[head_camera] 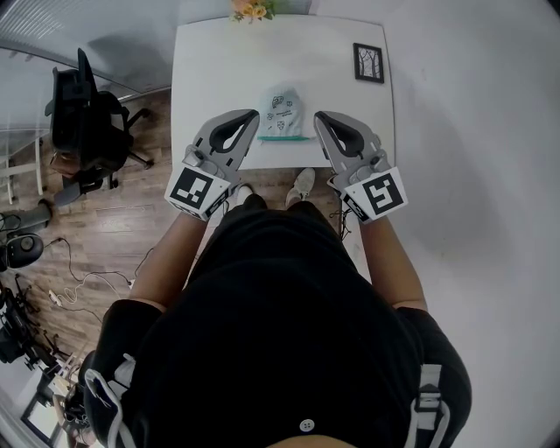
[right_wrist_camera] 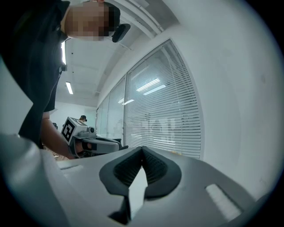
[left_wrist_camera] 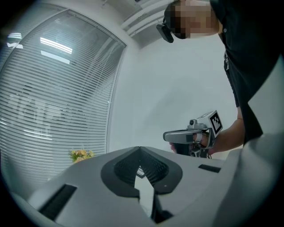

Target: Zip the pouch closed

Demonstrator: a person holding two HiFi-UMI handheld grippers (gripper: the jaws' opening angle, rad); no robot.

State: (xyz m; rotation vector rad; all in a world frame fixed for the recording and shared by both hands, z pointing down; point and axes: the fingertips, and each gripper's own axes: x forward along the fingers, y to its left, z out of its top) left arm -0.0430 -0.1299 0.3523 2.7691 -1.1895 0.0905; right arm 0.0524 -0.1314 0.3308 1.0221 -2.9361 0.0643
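Note:
A small white printed pouch (head_camera: 282,112) lies on the white table (head_camera: 210,70) near its front edge, and a green zipper strip (head_camera: 285,137) runs along the pouch's near side. My left gripper (head_camera: 253,115) hangs just left of the pouch and my right gripper (head_camera: 320,116) just right of it, both held roughly level. Each is shut with nothing between its pads. The left gripper view shows its closed jaws (left_wrist_camera: 140,149) and the right gripper (left_wrist_camera: 191,136) beyond them. The right gripper view shows its closed jaws (right_wrist_camera: 142,149) and the left gripper (right_wrist_camera: 94,144). Neither gripper view shows the pouch.
A framed picture (head_camera: 368,63) lies at the table's far right, and flowers (head_camera: 251,10) stand at its far edge. A black office chair (head_camera: 87,122) stands on the wood floor to the left, with cables nearby. Window blinds (right_wrist_camera: 164,119) fill one wall.

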